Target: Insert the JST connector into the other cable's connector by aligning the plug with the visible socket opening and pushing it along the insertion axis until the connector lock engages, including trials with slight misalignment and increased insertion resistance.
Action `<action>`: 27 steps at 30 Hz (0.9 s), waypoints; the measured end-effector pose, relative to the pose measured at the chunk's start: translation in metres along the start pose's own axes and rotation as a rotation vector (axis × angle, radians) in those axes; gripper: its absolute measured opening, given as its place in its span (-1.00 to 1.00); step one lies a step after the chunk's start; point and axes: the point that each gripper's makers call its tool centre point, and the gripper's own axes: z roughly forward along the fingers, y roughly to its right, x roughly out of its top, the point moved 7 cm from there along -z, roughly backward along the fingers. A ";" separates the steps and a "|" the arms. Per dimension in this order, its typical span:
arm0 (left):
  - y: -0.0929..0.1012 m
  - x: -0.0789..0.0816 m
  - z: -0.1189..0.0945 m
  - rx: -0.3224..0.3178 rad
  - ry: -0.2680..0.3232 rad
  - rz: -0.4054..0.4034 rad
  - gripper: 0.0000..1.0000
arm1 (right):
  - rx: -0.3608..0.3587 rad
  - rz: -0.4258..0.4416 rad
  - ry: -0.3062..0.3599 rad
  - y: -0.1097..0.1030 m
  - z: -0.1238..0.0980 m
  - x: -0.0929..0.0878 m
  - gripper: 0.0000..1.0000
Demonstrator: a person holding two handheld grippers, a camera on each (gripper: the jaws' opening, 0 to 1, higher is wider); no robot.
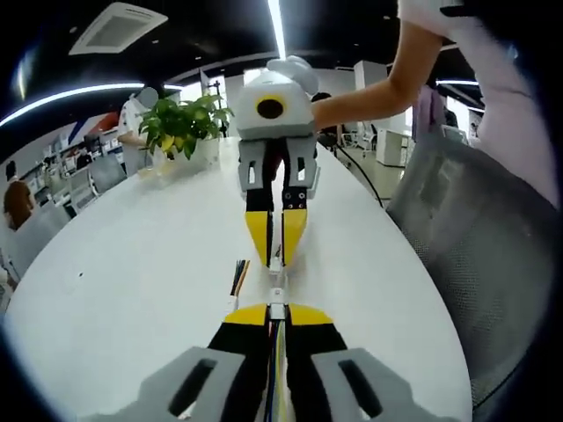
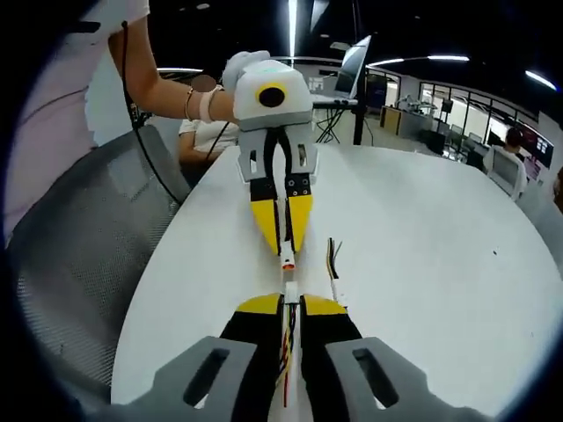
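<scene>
Yellow tips of my left gripper [image 1: 277, 314] pinch a white connector [image 1: 277, 309] with its wires, facing my right gripper [image 1: 276, 230] across the white table [image 1: 132, 290]; spare wires [image 1: 239, 275] lie just beside.

Right gripper view: my right gripper [image 2: 291, 308] is clamped on a white plug [image 2: 289, 292]; the left one's connector [image 2: 287, 261] sits very near, possibly touching. Slight tilt could jam them before the lock catches.
</scene>
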 end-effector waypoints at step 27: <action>-0.008 -0.004 0.006 -0.009 0.005 -0.010 -1.00 | 0.025 -0.020 -0.009 0.007 0.012 0.000 -0.94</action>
